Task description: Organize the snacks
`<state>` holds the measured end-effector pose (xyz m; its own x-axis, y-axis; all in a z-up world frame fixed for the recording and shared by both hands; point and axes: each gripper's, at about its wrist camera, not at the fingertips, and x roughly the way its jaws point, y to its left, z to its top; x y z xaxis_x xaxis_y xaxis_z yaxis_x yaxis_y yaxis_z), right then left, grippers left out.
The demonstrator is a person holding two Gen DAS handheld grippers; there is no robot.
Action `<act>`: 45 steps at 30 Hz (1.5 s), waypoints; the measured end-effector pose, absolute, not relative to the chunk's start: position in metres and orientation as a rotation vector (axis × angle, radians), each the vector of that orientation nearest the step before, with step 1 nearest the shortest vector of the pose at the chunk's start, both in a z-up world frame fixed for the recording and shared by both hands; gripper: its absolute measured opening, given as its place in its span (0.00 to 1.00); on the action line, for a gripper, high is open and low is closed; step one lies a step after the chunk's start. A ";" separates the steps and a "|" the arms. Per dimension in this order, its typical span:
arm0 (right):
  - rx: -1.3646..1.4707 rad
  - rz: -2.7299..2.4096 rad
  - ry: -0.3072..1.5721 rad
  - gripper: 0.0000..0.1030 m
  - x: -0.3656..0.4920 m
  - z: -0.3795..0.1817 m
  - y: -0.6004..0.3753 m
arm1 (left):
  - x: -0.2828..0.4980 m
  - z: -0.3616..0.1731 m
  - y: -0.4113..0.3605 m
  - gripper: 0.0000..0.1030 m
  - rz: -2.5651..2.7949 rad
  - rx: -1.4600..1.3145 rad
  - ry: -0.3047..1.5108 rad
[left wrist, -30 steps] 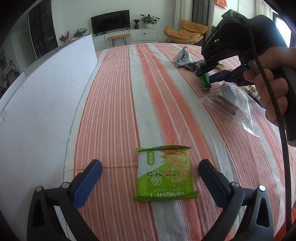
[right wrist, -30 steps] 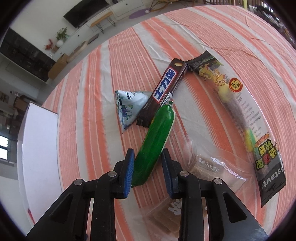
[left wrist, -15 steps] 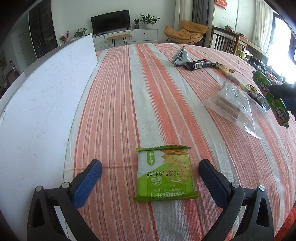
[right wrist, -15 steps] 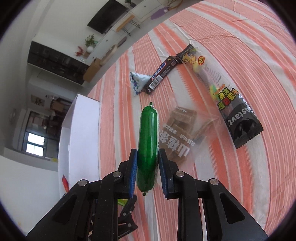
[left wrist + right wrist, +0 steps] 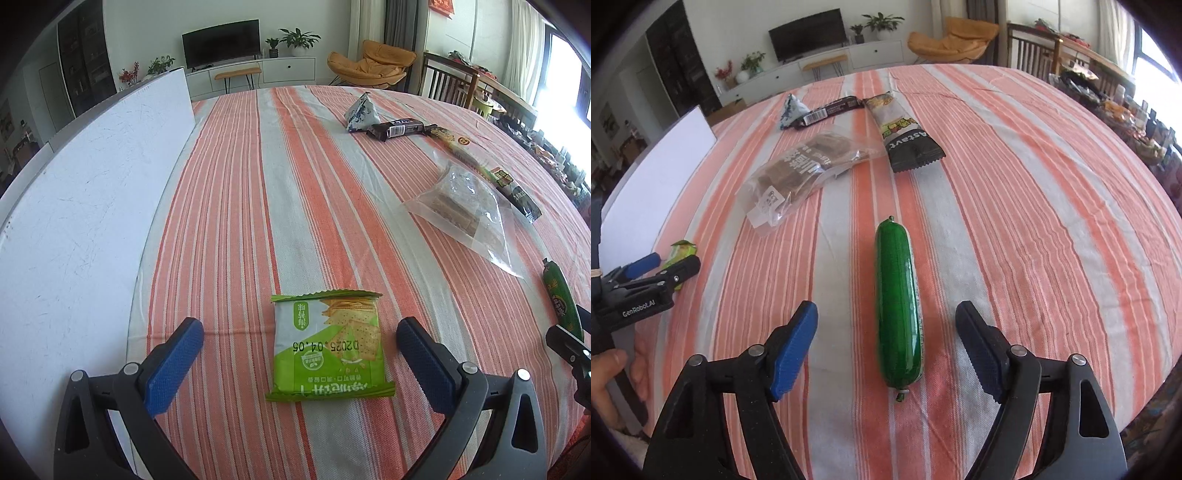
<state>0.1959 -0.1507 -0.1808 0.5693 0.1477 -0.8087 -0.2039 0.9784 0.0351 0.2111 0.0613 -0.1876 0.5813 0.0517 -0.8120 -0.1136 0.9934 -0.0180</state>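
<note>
A green sausage-shaped snack [image 5: 897, 306] lies on the striped tablecloth between the pads of my right gripper [image 5: 886, 332], whose jaws are opening; neither pad touches it. The same green snack [image 5: 561, 295] shows at the right edge of the left wrist view. My left gripper [image 5: 301, 345] stands open astride a green cracker packet [image 5: 328, 345] lying flat on the cloth, pads clear of it on both sides. Farther back lie a clear bag of brown biscuits [image 5: 801, 170], a long black-ended snack pack [image 5: 903, 131], a dark chocolate bar [image 5: 829, 110] and a small triangular pouch [image 5: 792, 109].
A white board [image 5: 81, 206] runs along the table's left side. The left gripper [image 5: 650, 277] and a person's hand [image 5: 609, 373] show at the left of the right wrist view. Chairs and a cluttered table [image 5: 517, 107] stand beyond the far right edge.
My right gripper carried the green snack from the far pile to the near right of the table, then opened and let it go onto the cloth. The left gripper stayed put.
</note>
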 end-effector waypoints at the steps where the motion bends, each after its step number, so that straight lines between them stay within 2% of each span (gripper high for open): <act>1: -0.098 0.190 0.930 0.80 0.193 -0.183 -0.146 | 0.211 -0.188 0.061 1.00 0.097 -0.071 0.946; 9: -0.096 0.174 0.923 0.87 0.191 -0.183 -0.150 | 0.211 -0.188 0.061 1.00 0.097 -0.071 0.946; 20: -0.095 0.173 0.923 0.88 0.191 -0.183 -0.149 | 0.211 -0.188 0.061 1.00 0.097 -0.074 0.948; 24: -0.101 0.175 0.950 0.88 0.194 -0.183 -0.148 | 0.220 -0.186 0.062 1.00 0.080 -0.071 1.023; 27: -0.123 0.230 1.081 0.88 0.207 -0.178 -0.148 | 0.230 -0.183 0.063 0.99 0.020 -0.050 1.151; 28: -0.103 0.254 1.120 0.87 0.212 -0.175 -0.151 | 0.229 -0.182 0.063 0.95 0.003 -0.051 1.158; 30: -0.024 0.279 1.163 0.85 0.221 -0.168 -0.162 | 0.225 -0.177 0.059 0.68 -0.001 -0.019 1.133; 31: -0.003 0.277 1.181 0.85 0.226 -0.166 -0.165 | 0.222 -0.175 0.056 0.60 -0.020 -0.015 1.123; 32: 0.002 0.281 1.209 0.84 0.232 -0.165 -0.166 | 0.220 -0.173 0.052 0.47 -0.030 -0.003 1.113; 34: -0.031 0.307 1.258 0.63 0.238 -0.170 -0.159 | 0.214 -0.172 0.045 0.47 -0.039 0.016 1.101; 35: -0.093 0.292 1.238 0.47 0.238 -0.169 -0.153 | 0.211 -0.172 0.044 0.47 -0.051 0.010 1.098; 36: -0.144 0.279 1.239 0.24 0.238 -0.169 -0.149 | 0.207 -0.170 0.044 0.47 -0.067 -0.010 1.091; 45: 0.081 0.343 1.180 0.23 0.201 -0.129 -0.160 | 0.136 -0.089 0.066 0.47 -0.269 -0.311 0.928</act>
<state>0.2013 -0.1595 -0.1292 0.3353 0.3046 -0.8915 -0.2201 0.9454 0.2403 0.1356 0.0659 -0.0895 0.5720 -0.3573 -0.7384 0.0928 0.9225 -0.3745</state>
